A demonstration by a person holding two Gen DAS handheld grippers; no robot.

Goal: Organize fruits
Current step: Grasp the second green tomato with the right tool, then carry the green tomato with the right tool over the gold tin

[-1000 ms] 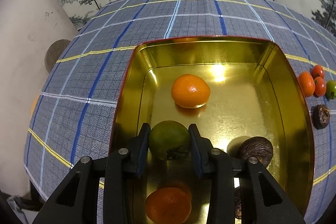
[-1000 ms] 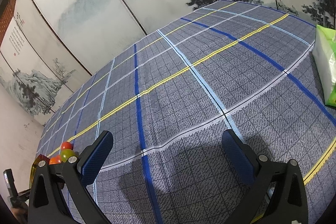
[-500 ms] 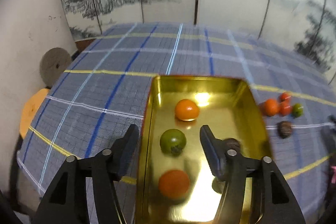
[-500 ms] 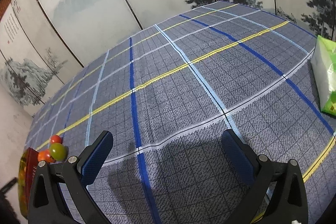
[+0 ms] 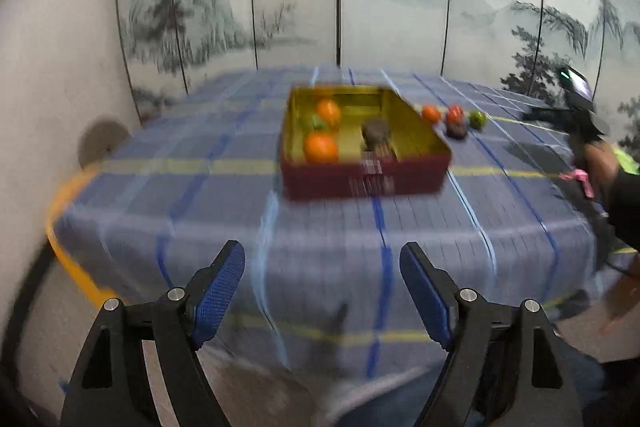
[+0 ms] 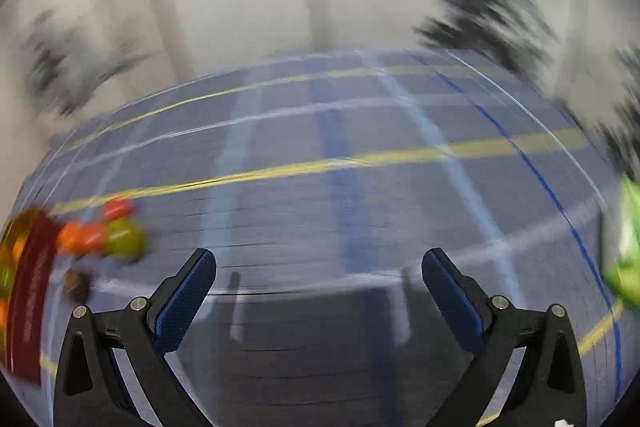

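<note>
— Where's your tin (image 5: pixel 366 178)?
— Well ahead of your left gripper (image 5: pixel 322 281), long axis running away, gold inside, red outside, holding what look like oranges (image 5: pixel 320 147).
— Grippers?
— Both spread wide, empty; right gripper (image 6: pixel 319 285) too.

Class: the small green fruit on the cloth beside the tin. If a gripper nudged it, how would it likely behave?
The green fruit looks round and smooth, so it would probably roll. It sits close to the red fruit, so it may bump that. Its small size suggests it is light.
</note>
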